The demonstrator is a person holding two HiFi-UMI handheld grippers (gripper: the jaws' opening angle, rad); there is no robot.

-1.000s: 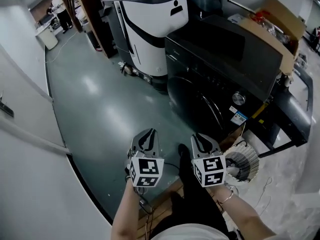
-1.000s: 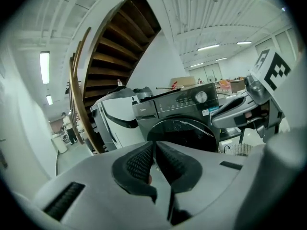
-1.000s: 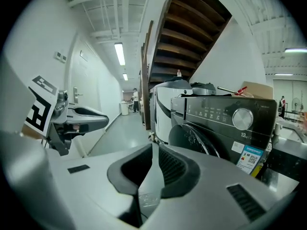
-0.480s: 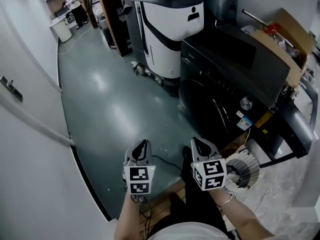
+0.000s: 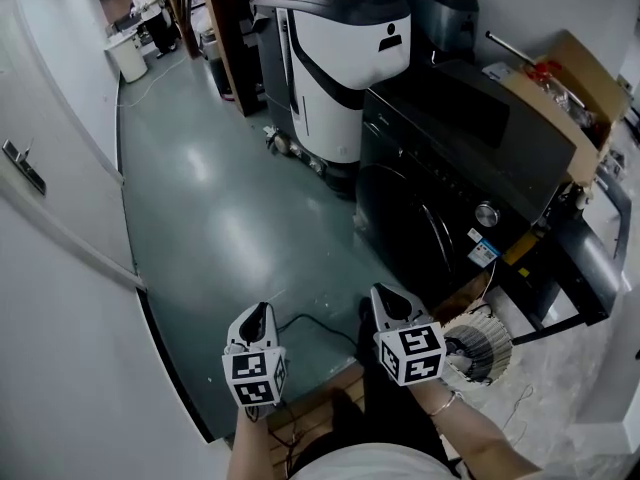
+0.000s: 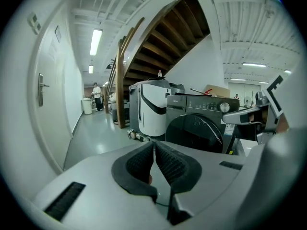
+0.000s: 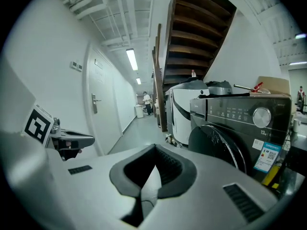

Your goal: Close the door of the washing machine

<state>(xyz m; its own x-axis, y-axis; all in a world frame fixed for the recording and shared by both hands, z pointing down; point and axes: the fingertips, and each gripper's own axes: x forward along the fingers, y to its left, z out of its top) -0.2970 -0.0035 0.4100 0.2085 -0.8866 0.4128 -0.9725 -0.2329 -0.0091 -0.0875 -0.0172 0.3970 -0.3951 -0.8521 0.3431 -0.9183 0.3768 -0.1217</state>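
Washing machine door (image 5: 408, 236): round, dark, set in the front of the black washing machine (image 5: 470, 138), which stands ahead and to the right, against the wall. In all 3 views the door looks flush with the front panel and no gap shows at its rim. I judge it already shut, or very nearly.

Left tongs (image 5: 257, 314): jaws together, nothing between them. Right tongs (image 5: 386, 294): jaws together too, empty. Both are low and well apart from the machine, pointing out over the floor (image 5: 215, 208).

Step in hand, as I read it: confirm the latch. If in doubt, bring the right tongs to the door's free edge and push straight in with the closed tips until it seats. Closed jaws suit a push; no grip is needed.

Around:
- White-and-black wheeled unit (image 5: 345, 53) just beside the machine on its far side.
- Open cardboard box (image 5: 565, 73) to the right.
- Ribbed round part (image 5: 483, 343) near the right hand.
- Black cable (image 5: 312, 323) on the floor between the tongs and the machine, a likely trip risk on the approach.
- Person (image 5: 150, 3) far down the corridor, well clear.
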